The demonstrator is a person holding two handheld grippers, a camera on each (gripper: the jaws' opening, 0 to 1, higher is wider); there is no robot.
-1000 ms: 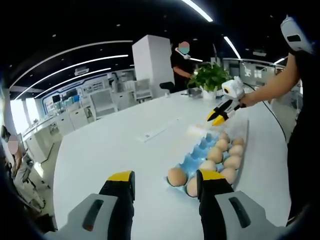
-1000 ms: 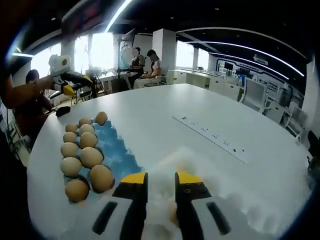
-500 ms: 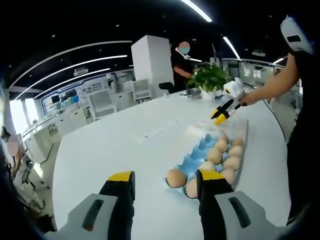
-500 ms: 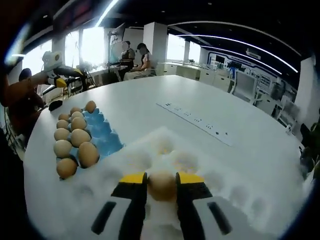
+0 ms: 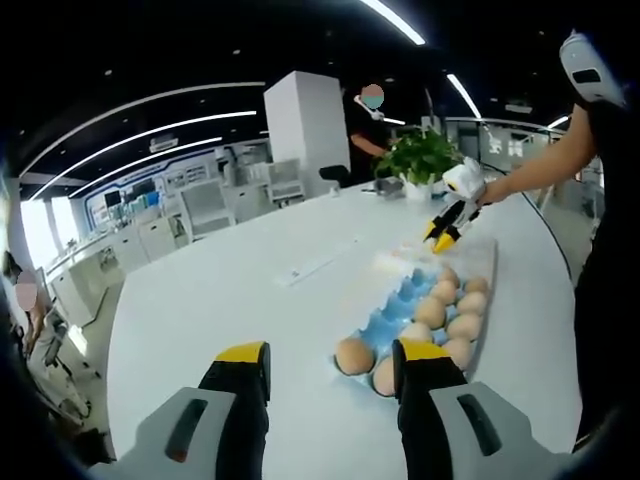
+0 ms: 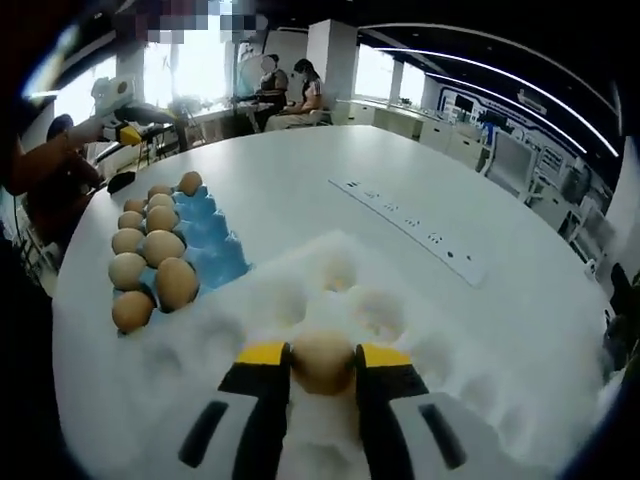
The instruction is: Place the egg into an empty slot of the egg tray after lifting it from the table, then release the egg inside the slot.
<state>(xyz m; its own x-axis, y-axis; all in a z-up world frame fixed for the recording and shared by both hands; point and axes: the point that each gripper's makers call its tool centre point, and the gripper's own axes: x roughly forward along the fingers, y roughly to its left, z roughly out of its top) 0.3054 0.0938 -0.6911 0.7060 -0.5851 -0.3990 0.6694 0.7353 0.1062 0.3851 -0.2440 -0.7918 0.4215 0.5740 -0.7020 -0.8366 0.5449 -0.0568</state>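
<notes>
The right gripper [image 6: 322,362] is clenched on the egg [image 6: 322,361], held over a clear egg tray [image 6: 400,330] whose overexposed slots are hard to make out. Beside it sits a blue tray [image 6: 205,240] carrying eggs. The left gripper [image 5: 330,365] stands released, its right jaw partly hiding the near eggs [image 5: 352,354].

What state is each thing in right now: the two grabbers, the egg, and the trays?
right gripper: shut on the egg, above the white tray.
egg: clamped between the jaws, whole.
white tray: on the table, visible slots empty.
blue tray: on the table, partly filled with eggs, some slots free.
left gripper: open, holding nothing.
</notes>
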